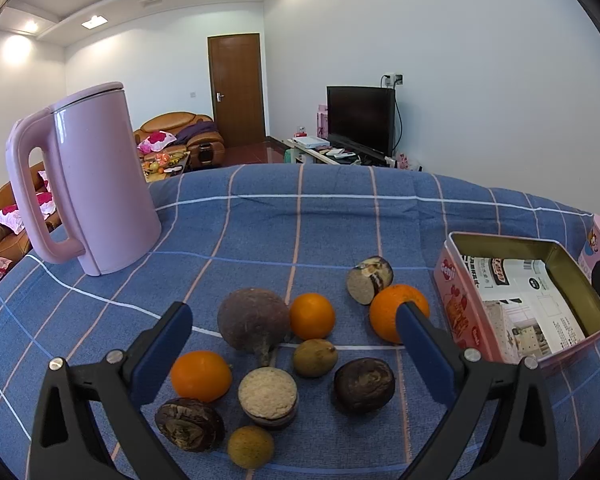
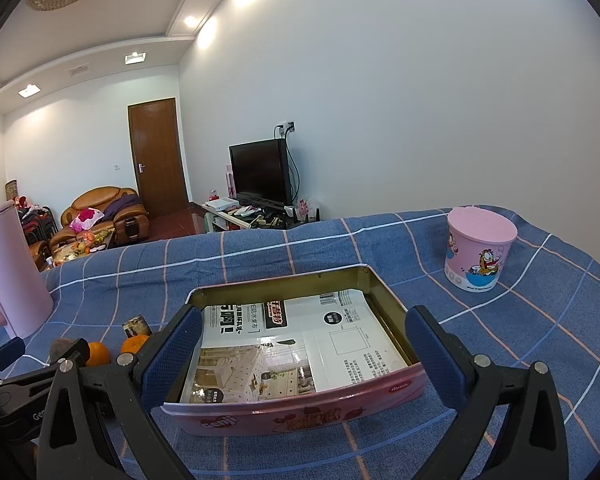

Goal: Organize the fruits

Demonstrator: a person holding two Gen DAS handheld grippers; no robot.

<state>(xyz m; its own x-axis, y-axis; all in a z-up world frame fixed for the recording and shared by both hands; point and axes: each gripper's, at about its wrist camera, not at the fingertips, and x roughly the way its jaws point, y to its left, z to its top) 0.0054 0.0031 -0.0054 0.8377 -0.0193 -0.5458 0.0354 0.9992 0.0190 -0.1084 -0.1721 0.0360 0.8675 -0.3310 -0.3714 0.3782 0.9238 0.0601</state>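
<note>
Several fruits lie on the blue checked cloth in the left wrist view: three oranges [image 1: 312, 316], a big brown round fruit [image 1: 252, 322], dark passion fruits [image 1: 364, 384], a cut one with pale flesh [image 1: 268, 394] and small yellow-green fruits [image 1: 314, 357]. My left gripper [image 1: 296, 332] is open and empty above them. A pink tin [image 1: 460, 304] lined with printed paper stands to their right. My right gripper [image 2: 304, 340] is open and empty over this tin [image 2: 300, 412]; two oranges [image 2: 134, 344] show at its left.
A pink kettle [image 1: 96, 184] stands at the back left of the table. A pink cartoon cup [image 2: 478, 254] stands at the back right. The table's far edge [image 1: 300, 168] runs behind; beyond it are a sofa, a door and a TV.
</note>
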